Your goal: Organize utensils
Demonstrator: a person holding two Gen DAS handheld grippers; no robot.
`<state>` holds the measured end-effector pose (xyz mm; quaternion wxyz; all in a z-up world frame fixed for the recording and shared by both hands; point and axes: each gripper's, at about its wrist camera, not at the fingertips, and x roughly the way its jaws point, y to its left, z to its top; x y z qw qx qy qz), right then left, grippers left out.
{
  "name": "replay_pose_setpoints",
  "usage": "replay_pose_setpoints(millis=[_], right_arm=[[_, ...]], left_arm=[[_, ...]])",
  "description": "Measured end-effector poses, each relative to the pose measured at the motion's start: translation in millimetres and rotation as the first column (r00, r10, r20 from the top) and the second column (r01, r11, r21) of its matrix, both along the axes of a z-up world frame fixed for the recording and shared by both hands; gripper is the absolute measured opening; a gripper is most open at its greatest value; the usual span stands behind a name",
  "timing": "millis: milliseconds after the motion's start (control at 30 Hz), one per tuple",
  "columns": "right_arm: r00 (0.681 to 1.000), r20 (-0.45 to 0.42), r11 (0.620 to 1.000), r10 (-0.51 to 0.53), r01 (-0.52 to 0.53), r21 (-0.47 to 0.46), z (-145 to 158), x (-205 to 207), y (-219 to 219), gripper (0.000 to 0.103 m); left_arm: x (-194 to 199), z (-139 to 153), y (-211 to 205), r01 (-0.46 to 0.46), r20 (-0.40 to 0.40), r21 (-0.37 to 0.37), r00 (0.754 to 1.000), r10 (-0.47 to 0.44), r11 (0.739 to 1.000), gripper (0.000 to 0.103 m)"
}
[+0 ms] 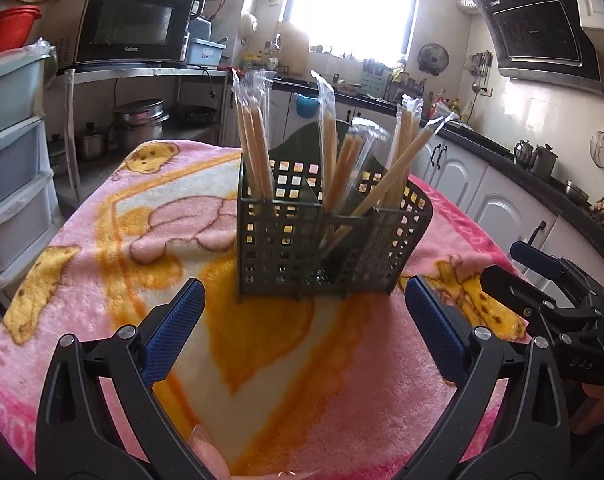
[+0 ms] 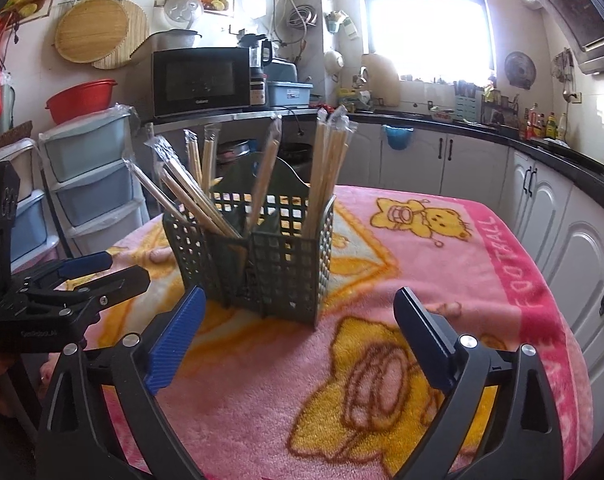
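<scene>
left hand-held gripper (image 1: 304, 294) jaws spread wide, empty, over pink blanket (image 1: 101, 240) on tabletop. right hand-held gripper (image 2: 299, 306) likewise agape, nothing between. green slotted caddy (image 1: 326, 232) just ahead, upright, wrapped chopsticks (image 1: 253, 136) standing in its compartments.

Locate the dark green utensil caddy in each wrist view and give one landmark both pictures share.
Left wrist view: the utensil caddy stands at centre, on the pink blanket, beyond the open fingers.
Right wrist view: the caddy stands left of centre, nearer the left finger.
Shared landmark: the black microwave on the shelf behind.
</scene>
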<state>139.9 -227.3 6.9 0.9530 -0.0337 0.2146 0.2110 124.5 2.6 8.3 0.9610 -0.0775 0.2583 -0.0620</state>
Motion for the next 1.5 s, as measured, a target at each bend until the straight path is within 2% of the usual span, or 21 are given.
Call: replay_pose_setpoints(millis=[267,533,833,1033,1500], right_arm=[[0.999,0.035,0.998,-0.038,0.036,0.042,-8.7,-5.4,-8.0,0.095],[0.984,0.166,0.994,-0.059,0.043,0.101,-6.1,-22.1,-15.9,0.096],[0.955,0.284,0.992,-0.084,0.053,0.116,-10.1,-41.3,-16.1,0.096],[0.958,0.273,0.991,-0.089,0.056,0.125,-13.0,-42.3,-15.6,0.096],[0.961,0.259,0.989,-0.1,0.067,0.135,-15.6,-41.1,-16.2,0.096]], left_arm=[[-5.3,-11.0,-6.1,-0.015,0.036,0.021,0.999,0.014,1.0,0.092],[-8.9,-13.6,-6.0,-0.076,0.106,0.053,0.992,0.07,0.996,0.092],[-19.0,-10.5,-4.0,-0.077,0.192,0.045,0.979,0.067,0.996,0.092],[-22.2,-9.1,-8.7,-0.07,0.216,0.064,0.975,0.055,0.995,0.093],[-22.7,-9.2,-8.9,-0.067,0.217,0.064,0.975,0.052,0.996,0.093]])
